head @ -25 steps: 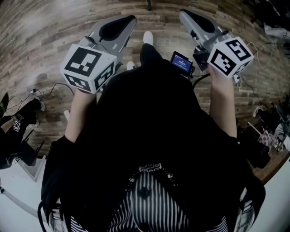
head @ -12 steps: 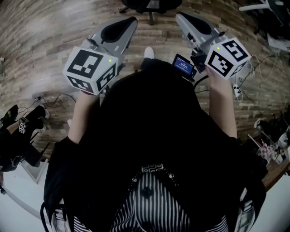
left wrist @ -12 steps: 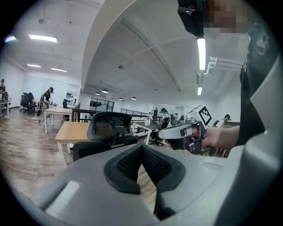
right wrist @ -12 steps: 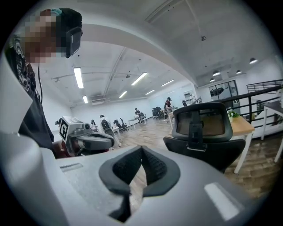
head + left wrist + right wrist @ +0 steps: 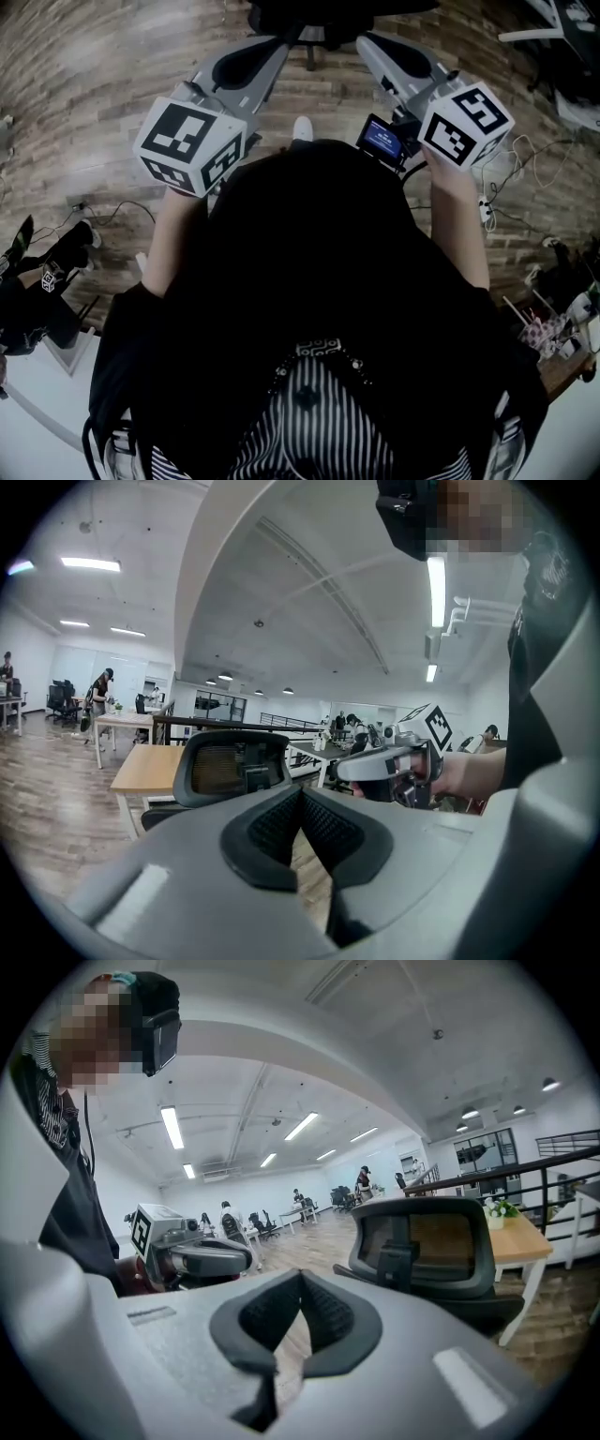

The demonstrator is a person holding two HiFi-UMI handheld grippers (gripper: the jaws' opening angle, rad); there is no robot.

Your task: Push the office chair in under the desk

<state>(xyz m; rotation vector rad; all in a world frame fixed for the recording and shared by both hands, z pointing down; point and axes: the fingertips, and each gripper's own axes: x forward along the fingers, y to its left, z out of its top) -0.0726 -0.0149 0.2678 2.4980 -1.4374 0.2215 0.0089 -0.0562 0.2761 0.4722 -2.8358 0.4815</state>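
Note:
A black office chair [image 5: 314,14] shows at the top edge of the head view, just beyond both gripper tips. Its mesh back [image 5: 234,766] stands ahead in the left gripper view, in front of a wooden desk [image 5: 141,769]. In the right gripper view the chair back [image 5: 427,1241] and the desk [image 5: 520,1237] sit to the right. My left gripper [image 5: 270,45] and right gripper [image 5: 364,42] are held side by side over the wood floor, both shut with nothing between the pads. Neither touches the chair.
Cables and a power strip [image 5: 506,155] lie on the floor at the right. Black shoes and bags [image 5: 47,262] sit at the left beside a white table edge [image 5: 37,394]. Other desks with people [image 5: 117,722] and a railing [image 5: 525,1171] stand further off.
The chair has come into the top of the head view and drawn nearer to both grippers as the person walks forward. Both grippers stay shut.

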